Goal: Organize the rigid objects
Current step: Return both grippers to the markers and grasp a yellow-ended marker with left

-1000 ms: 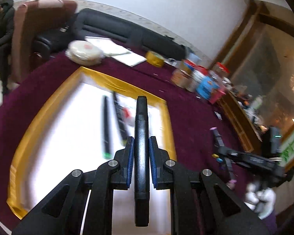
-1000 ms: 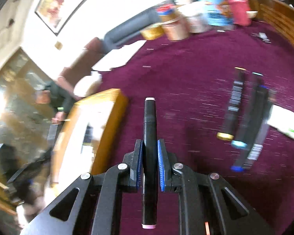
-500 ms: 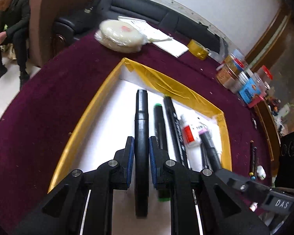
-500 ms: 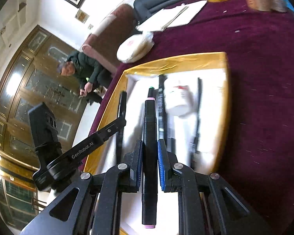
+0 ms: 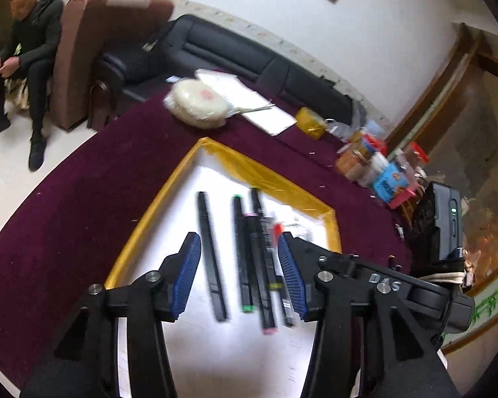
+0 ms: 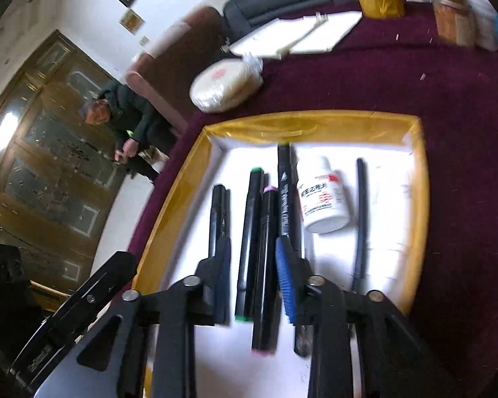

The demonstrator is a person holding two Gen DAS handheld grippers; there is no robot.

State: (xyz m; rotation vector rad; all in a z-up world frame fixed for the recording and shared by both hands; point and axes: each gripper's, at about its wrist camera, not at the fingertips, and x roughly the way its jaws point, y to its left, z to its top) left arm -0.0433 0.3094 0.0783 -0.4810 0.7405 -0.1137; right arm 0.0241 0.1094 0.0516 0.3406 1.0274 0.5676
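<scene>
Both of your grippers, the left gripper [image 5: 239,277] and the right gripper [image 6: 254,277], are opening with pads clear of the markers, so the black marker [image 5: 210,258] and pink-capped marker [image 6: 265,265] lie released, parallel, mid-frame in the yellow-rimmed tray [image 6: 411,152] on the bench [image 6: 464,99].

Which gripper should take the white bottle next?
Right. The right gripper and left gripper are both opening around loose markers; the white bottle lies ahead of the right one, which mostly screens it from the left.
</scene>
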